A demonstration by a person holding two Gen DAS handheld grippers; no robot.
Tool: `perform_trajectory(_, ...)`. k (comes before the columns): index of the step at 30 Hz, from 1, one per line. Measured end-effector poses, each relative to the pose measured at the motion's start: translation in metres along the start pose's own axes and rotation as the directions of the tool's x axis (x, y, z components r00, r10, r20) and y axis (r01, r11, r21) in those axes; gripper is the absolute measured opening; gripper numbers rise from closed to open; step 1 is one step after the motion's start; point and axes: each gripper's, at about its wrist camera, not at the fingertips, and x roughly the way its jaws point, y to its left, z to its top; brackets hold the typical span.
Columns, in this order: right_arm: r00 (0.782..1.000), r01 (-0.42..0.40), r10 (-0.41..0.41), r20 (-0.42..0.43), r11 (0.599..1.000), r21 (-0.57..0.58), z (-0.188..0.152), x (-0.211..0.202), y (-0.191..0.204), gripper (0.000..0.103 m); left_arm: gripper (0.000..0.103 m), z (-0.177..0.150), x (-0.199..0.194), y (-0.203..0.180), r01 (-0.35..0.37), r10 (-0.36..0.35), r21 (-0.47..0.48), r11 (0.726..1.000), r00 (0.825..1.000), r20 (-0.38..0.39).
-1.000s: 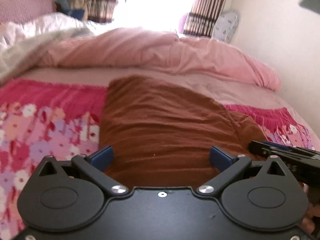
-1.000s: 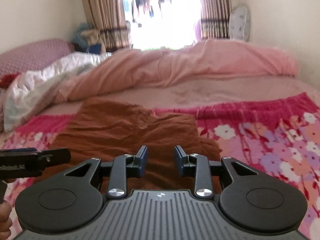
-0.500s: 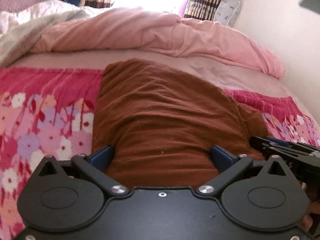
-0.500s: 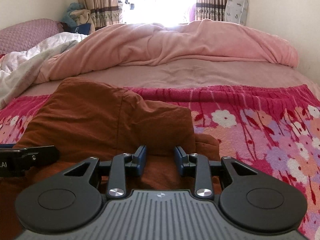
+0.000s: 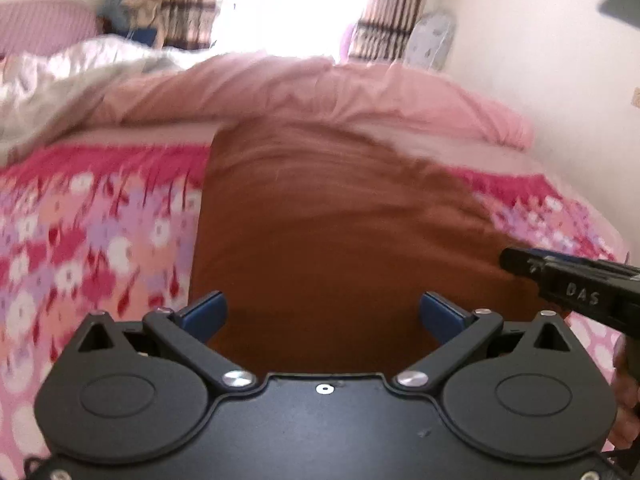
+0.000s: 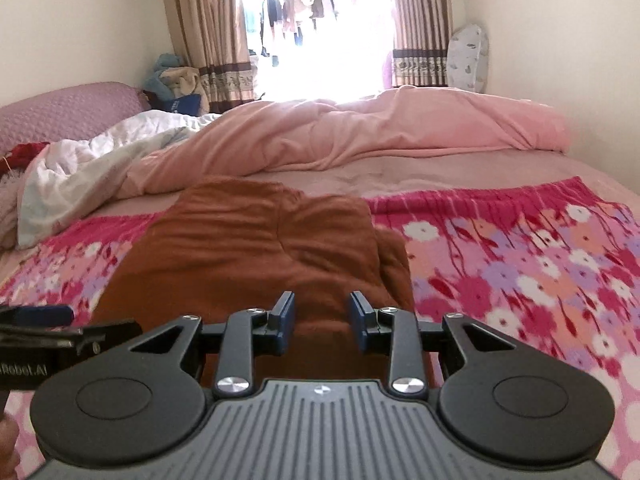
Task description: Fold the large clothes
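Both grippers drawn back, brown garment [image 5: 340, 240] edges exposed, floral blanket [image 6: 540, 264] bare alongside

Left wrist view motion-blurred, brown garment [image 5: 336, 232] near edge hidden behind gripper bodies, window [image 6: 316, 28] overexposed

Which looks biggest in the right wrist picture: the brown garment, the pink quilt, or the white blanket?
1. Pink quilt, stretching across most of the bed.
2. Brown garment. It looks almost as big, but it lies nearer the camera, so these two are hard to rank.
3. White blanket, bunched up at the left.
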Motion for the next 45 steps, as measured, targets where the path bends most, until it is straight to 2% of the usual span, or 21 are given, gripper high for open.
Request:
perform_trajectory(6,0.999,0.019,-0.019,-0.031,1.000,-0.016,-0.013,0.017,-0.002,0.039,0.103,-0.014,0.007,0.002,0.001,-0.001,-0.047,0.999,1.000,-0.003)
perform_trajectory(20,1.000,0.016,-0.016,-0.001,1.000,-0.006,-0.034,0.024,-0.003,0.039,0.103,-0.028,0.018,-0.002,-0.038,0.039,-0.010,0.999,0.999,0.036)
perform_trajectory(24,1.000,0.012,-0.012,0.011,1.000,-0.010,-0.030,0.009,-0.004,0.040,0.103,-0.026,0.007,0.000,-0.039,0.041,-0.038,0.999,0.998,0.043)
perform_trajectory(27,0.999,0.004,-0.004,0.049,1.000,0.003,-0.024,-0.018,-0.005,0.047,0.103,-0.028,-0.007,0.001,-0.036,0.040,-0.077,0.996,0.998,0.050)
perform_trajectory(31,0.998,0.001,-0.002,0.070,1.000,0.008,-0.029,-0.040,-0.007,0.048,0.103,-0.035,-0.023,0.001,-0.001,0.009,-0.096,0.995,0.997,0.073)
perform_trajectory(33,0.998,0.009,-0.010,0.056,1.000,0.010,-0.035,-0.037,-0.009,0.048,0.103,-0.037,-0.021,0.000,-0.002,0.008,-0.092,0.996,0.998,0.066)
perform_trajectory(37,1.000,0.019,-0.019,0.007,1.000,0.025,-0.045,-0.018,-0.014,0.048,0.103,-0.043,-0.005,-0.002,-0.050,0.052,-0.055,0.997,0.998,0.043)
perform_trajectory(45,1.000,0.010,-0.009,-0.012,0.999,0.047,-0.056,-0.001,-0.019,0.047,0.103,-0.044,0.006,0.001,-0.055,0.056,-0.035,0.998,0.997,0.046)
